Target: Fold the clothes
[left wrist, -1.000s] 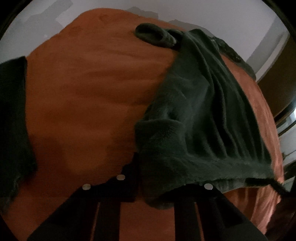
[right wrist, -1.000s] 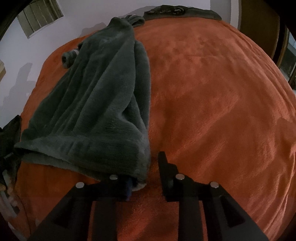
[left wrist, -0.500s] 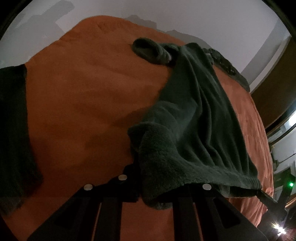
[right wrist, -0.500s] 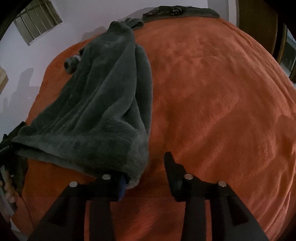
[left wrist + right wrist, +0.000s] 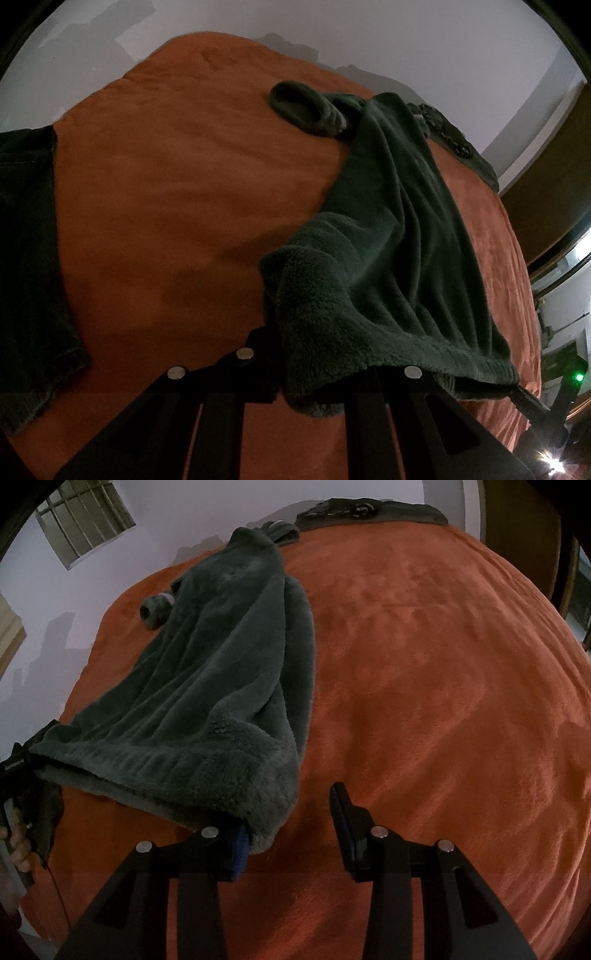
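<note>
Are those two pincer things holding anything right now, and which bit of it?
Both touch the grey fleece garment at its ribbed bottom hem. The left gripper pinches one corner; the right gripper stands wide open, the other corner draped over one finger.

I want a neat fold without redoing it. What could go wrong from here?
The right gripper is open, and the hem of the fleece top only drapes over one finger, so it may slip off. The rolled sleeve at the far end could get folded in crooked.
</note>
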The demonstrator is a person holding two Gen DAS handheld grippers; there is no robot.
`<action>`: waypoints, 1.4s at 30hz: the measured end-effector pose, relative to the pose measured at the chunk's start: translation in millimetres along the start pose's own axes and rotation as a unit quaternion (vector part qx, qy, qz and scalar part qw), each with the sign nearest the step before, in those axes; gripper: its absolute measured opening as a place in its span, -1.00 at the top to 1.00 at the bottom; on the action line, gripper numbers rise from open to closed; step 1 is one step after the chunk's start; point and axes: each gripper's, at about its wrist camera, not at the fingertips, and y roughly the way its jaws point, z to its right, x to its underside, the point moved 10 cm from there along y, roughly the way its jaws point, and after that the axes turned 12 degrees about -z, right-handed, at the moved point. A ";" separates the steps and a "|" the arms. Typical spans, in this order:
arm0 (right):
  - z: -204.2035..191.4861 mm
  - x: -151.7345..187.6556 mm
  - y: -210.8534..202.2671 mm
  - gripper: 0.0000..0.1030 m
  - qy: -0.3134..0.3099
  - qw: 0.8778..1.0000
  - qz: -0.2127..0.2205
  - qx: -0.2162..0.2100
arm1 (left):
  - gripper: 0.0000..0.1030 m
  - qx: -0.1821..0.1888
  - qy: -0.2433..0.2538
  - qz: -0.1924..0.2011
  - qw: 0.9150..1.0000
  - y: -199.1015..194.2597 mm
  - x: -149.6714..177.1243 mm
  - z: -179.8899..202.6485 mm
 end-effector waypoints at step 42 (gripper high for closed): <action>-153.8 -45.9 -43.9 -0.30 -0.270 0.961 0.055 -0.032 | 0.76 0.021 0.075 0.065 0.995 -41.6 -60.6 73.7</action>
